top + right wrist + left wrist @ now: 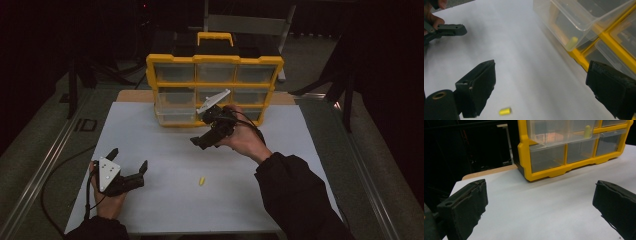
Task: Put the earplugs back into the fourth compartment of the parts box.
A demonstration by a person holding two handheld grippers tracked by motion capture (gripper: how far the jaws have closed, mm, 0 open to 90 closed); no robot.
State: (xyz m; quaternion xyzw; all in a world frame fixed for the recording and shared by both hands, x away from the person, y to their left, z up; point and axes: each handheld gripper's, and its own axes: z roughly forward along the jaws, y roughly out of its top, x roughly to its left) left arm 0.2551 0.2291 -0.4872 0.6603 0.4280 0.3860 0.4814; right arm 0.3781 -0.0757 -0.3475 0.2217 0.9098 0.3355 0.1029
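Meanwhile, the right gripper [202, 142], fingers apart and empty, hovers between the yellow organizer [215, 90] and a loose yellow piece [202, 181]; next, likely picking it up; the left gripper [127, 167] idles, fingers apart.

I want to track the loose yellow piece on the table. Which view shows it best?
The right gripper view: the yellow piece lies large on the white table, between the open jaws. In the high view it is a small speck between both grippers.
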